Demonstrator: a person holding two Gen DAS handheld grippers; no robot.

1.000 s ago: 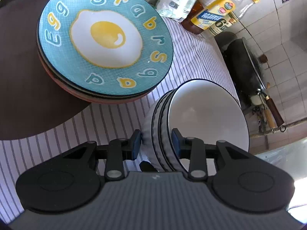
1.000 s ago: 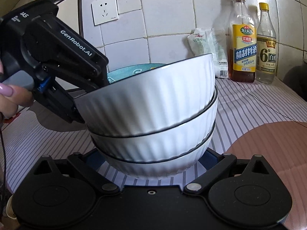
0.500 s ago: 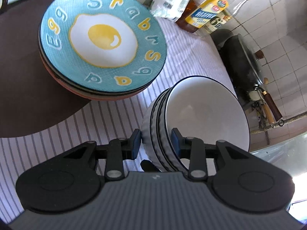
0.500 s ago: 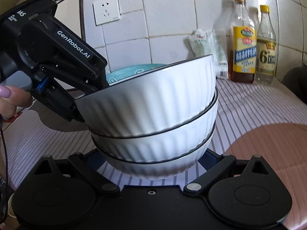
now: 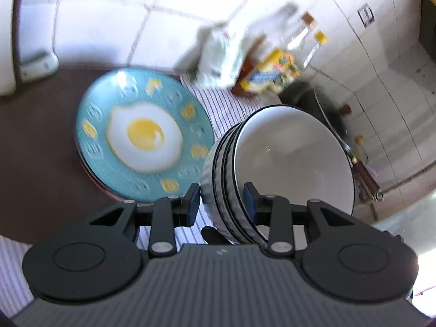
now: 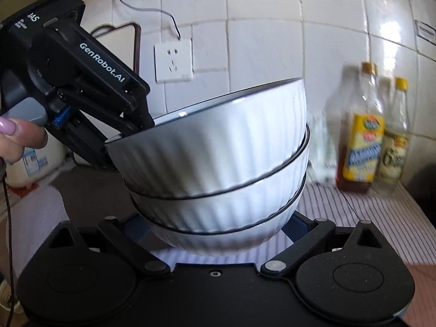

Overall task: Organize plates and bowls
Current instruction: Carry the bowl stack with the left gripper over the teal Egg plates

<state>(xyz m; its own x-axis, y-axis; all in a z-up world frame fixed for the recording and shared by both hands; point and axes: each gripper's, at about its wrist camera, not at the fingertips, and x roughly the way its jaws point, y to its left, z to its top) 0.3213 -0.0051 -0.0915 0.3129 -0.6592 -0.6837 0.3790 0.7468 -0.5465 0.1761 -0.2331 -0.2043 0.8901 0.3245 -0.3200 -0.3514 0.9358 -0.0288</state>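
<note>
Left claw [image 5: 222,200] clamped on the rims of three stacked white bowls [image 6: 218,163], right claw [image 6: 215,224] gripping the bottom bowl's base, egg plate [image 5: 141,139] on the surface beyond the left claw

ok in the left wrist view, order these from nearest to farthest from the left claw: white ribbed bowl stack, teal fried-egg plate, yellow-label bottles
1. White ribbed bowl stack: its rims sit between the left claw fingers.
2. Teal fried-egg plate: just beyond, to the left, on the counter.
3. Yellow-label bottles: farthest, against the tiled wall, upper right.
</note>
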